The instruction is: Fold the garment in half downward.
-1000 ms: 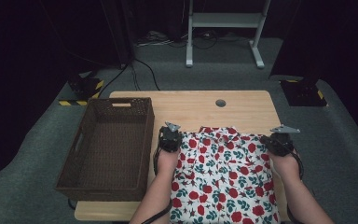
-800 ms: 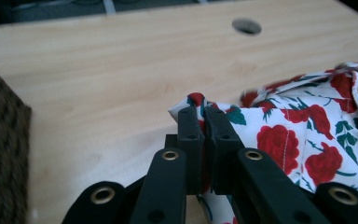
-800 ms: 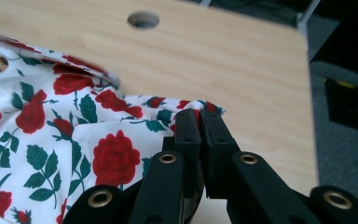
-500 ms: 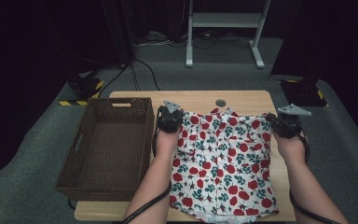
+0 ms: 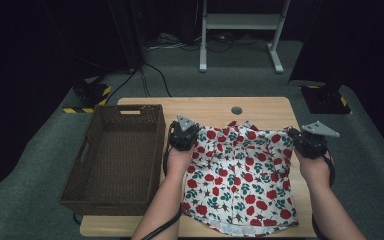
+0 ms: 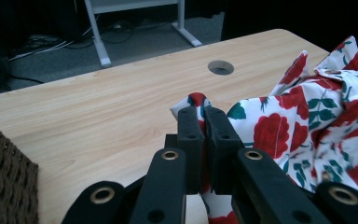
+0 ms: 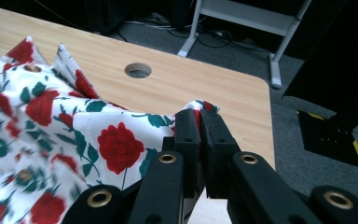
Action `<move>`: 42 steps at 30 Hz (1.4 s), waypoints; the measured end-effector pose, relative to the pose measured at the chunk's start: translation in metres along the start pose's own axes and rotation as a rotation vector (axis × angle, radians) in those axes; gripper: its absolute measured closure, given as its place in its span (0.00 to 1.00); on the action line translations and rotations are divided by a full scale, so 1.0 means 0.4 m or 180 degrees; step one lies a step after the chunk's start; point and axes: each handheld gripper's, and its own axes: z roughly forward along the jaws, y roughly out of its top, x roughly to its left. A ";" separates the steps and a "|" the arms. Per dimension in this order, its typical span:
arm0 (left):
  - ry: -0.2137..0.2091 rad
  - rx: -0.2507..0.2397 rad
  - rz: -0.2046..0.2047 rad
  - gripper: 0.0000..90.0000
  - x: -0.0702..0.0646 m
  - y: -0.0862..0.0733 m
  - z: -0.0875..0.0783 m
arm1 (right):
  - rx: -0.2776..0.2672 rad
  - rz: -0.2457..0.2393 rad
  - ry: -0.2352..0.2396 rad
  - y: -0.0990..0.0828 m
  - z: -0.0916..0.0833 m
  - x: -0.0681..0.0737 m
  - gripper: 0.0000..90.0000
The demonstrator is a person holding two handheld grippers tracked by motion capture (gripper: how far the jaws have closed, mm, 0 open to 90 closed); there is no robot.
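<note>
A white shirt with red roses and green leaves (image 5: 240, 175) hangs stretched between both hands above the wooden table (image 5: 215, 106), its hem trailing toward the near edge. My left gripper (image 5: 184, 134) is shut on the shirt's left shoulder corner; the cloth (image 6: 279, 126) is pinched between the black jaws of the left gripper (image 6: 203, 116). My right gripper (image 5: 306, 141) is shut on the right shoulder corner, where the fabric (image 7: 116, 140) pokes out above the tips of the right gripper (image 7: 199, 119). The collar (image 5: 241, 126) sags between the two grips.
A dark wicker basket (image 5: 115, 155) stands on the left part of the table, beside the left hand. A round cable hole (image 5: 236, 110) lies in the tabletop beyond the shirt. Past the table are grey carpet, cables and a white metal frame (image 5: 240, 30).
Both grippers have risen and moved away from the person with the shirt's shoulders held. More of the shirt is now lifted and spread, and the hem has slid farther onto the table.
</note>
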 end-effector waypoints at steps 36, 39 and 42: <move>-0.0063 0.0684 0.0653 0.90 -0.133 -0.369 -0.175 | 0.0463 -0.0275 0.0379 -0.383 -0.200 0.111 0.95; -0.0075 0.0695 0.0655 0.89 -0.131 -0.368 -0.172 | 0.0538 -0.0297 0.0392 -0.394 -0.196 0.112 0.94; -0.0103 0.0708 0.0638 0.88 -0.125 -0.367 -0.169 | 0.0585 -0.0307 0.0404 -0.397 -0.189 0.110 0.94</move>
